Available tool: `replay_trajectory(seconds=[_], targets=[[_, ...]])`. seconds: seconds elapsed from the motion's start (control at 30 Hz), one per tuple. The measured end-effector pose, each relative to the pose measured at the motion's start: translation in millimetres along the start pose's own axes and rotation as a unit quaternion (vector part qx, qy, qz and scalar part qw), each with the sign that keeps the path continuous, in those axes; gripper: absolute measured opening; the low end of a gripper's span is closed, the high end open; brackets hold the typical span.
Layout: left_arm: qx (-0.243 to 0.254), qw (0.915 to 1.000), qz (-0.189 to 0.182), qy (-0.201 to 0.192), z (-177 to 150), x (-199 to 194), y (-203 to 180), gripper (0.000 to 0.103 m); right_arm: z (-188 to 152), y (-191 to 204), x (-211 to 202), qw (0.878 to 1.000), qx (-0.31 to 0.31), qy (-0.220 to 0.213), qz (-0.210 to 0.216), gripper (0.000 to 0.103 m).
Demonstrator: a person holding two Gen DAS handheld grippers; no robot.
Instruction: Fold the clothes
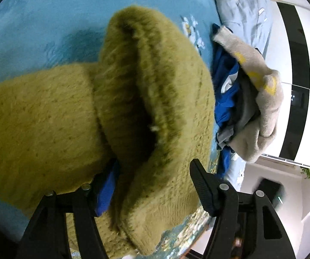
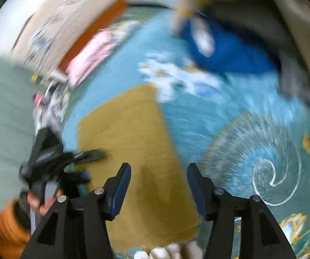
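**A:** How does your left tool [image 1: 152,185] stand?

**B:** Your left tool is spread wide, and the olive knitted sweater [image 1: 116,116] bulges up between its fingers. One fold presses against the blue pad of the finger on the left; the finger on the right stands free of the wool. Whether the fabric is actually pinched, you cannot tell.

**A:** And the other one?

**B:** Your right tool [image 2: 159,190] is wide open too, holding nothing. It hovers over the sweater [image 2: 133,151], which lies flat right ahead of and below its fingers on the blue patterned bedspread [image 2: 241,129]. That view is blurred.

**A:** What lies further out?

**B:** From the left tool, past the sweater and off to the right, there is a heap of clothes [image 1: 245,99]: a grey fleece piece on top of blue fabric, on the same bedspread [image 1: 47,21]. From the right tool, the left tool [image 2: 83,164] shows low on the left at the sweater's edge, with your hand [image 2: 40,202] and an orange sleeve behind it. Further ahead on the left lies a pink folded item [image 2: 90,56].
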State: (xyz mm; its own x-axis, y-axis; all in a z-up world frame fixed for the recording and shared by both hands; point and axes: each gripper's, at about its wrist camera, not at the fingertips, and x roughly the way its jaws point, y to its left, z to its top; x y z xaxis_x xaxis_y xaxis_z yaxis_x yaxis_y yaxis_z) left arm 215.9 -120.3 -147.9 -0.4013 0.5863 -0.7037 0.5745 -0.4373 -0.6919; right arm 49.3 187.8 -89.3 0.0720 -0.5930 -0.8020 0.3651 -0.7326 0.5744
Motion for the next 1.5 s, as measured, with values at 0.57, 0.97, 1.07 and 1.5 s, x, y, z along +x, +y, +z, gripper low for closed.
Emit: replay_trajectory(seconds=[0.57, 0.97, 1.07, 1.5], targets=[[-0.037, 0.9993, 0.006, 0.009, 1.4, -3.4, 7.3, 0.034, 45.8, 9.4, 89.2, 0.992, 0.019, 0.088, 0.09, 0.046], [0.039, 0.9992, -0.011, 0.003, 18.0, -7.4, -43.0, 0.047, 15.0, -67.3, -8.1, 0.98, 0.172, -0.07, 0.067, 0.028], [0.066, 0.9977, -0.01, 0.014, 17.5, -0.7, -58.3, 0.048, -25.3, -104.0, -40.6, 0.958, 0.253, -0.12, 0.064, 0.028], [0.215, 0.9688, 0.01, 0.122, -15.4, 98.2, -136.7, 0.07, -111.0, -127.7, -79.0, 0.925, 0.334, -0.177, 0.047, 0.04]])
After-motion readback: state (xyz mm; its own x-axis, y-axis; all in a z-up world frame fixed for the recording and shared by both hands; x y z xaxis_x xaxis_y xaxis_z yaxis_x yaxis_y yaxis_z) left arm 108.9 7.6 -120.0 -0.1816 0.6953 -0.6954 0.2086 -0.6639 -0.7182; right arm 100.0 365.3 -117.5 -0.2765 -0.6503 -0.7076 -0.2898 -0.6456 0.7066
